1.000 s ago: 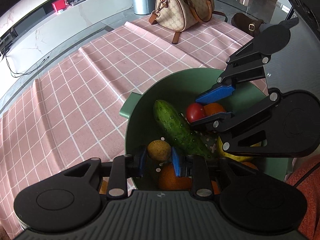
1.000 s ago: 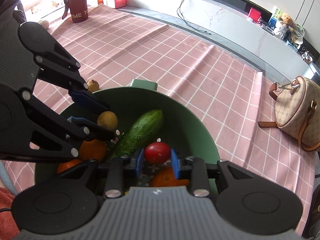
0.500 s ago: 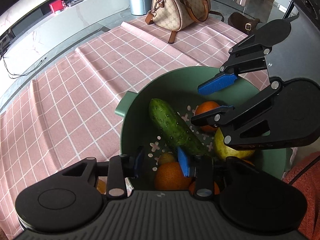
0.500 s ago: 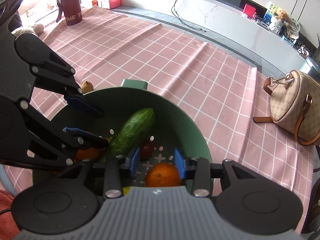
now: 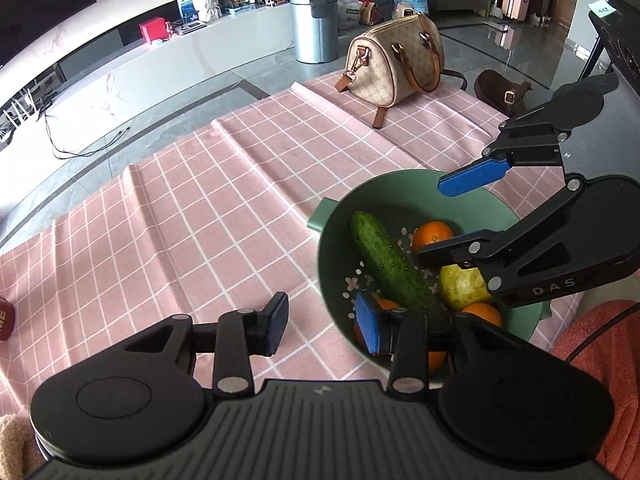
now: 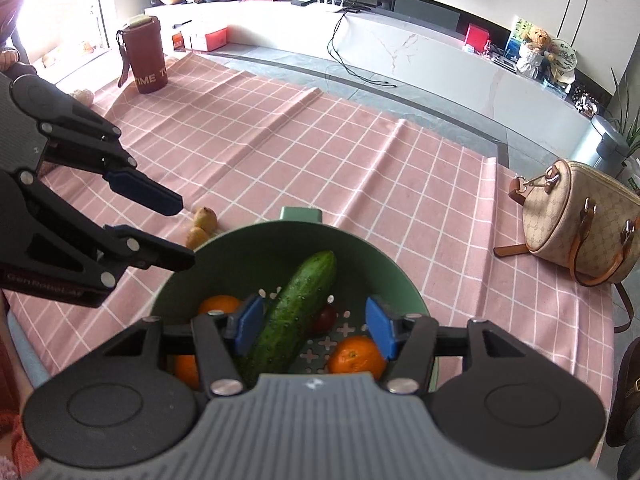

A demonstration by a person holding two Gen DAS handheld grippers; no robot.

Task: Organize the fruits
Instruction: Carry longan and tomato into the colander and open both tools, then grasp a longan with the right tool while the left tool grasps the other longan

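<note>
Fruit fills the green bowl: one cucumber, one pear, one tomato, three oranges. Two small brown fruits lie on the cloth. Both the left tongs and the right tongs gape wide and hold nothing.

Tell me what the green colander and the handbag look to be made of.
Green colander: likely matte plastic, shown by its smooth uniform wall, moulded handle tab and cross-shaped drain holes. Handbag: probably coated canvas or faux leather with a printed monogram, tan leather-look straps and shiny metal clasps.

Both wrist views look down closely, sharing the green bowl.
</note>
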